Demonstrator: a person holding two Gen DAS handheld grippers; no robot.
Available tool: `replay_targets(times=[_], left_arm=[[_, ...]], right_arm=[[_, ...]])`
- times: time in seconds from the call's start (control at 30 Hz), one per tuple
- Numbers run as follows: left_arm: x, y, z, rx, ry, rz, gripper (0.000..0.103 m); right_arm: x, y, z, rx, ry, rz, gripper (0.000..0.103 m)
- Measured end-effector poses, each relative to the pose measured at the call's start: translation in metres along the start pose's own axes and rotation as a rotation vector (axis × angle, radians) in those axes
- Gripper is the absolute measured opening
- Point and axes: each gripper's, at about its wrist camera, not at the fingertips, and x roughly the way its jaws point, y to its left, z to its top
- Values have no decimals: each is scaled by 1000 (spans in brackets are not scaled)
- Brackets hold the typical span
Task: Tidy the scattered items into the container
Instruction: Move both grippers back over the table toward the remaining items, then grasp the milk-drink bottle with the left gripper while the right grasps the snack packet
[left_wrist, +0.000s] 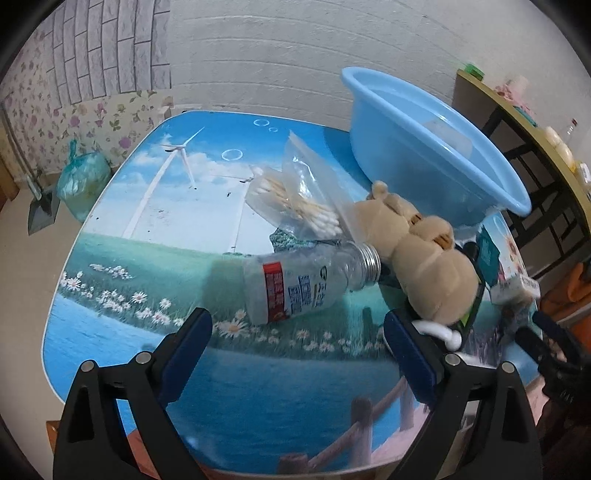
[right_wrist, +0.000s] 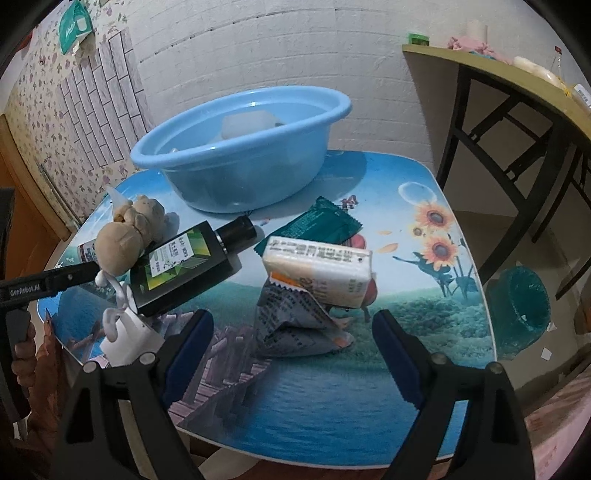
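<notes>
We hold both grippers spread wide and empty above the table's near edge: the left gripper (left_wrist: 297, 325) faces the clear bottle (left_wrist: 312, 280) lying mid-table, the right gripper (right_wrist: 293, 326) the crumpled wrapper (right_wrist: 295, 317) under the tissue pack (right_wrist: 319, 271). The blue basin (right_wrist: 240, 162) waits at the far edge. Next, we judge, each must descend and close.

Low table (right_wrist: 424, 387) printed with sky, meadow and water. Far on it, blue basin (right_wrist: 240, 147). Nearer, clear bottle (left_wrist: 306, 284) on its side, swab bag (left_wrist: 295, 199), plush toy (left_wrist: 424, 254), dark bottle (right_wrist: 184, 269), green packet (right_wrist: 325, 225), tissue pack (right_wrist: 317, 273).
</notes>
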Motion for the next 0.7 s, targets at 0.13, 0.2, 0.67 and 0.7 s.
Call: replay_targets(times=[0.13, 0.2, 0.67, 0.7], left_arm=[[6, -4, 7, -33, -3, 13, 94], [9, -9, 9, -23, -7, 23, 94], [25, -15, 20, 17, -29, 97, 89], [24, -15, 20, 27, -37, 103, 89]], right_arm=[[3, -3, 0, 9, 1, -7, 89], [4, -4, 1, 18, -5, -16, 89], [17, -5, -1, 16, 16, 12, 87], [17, -4, -1, 13, 14, 11, 80]])
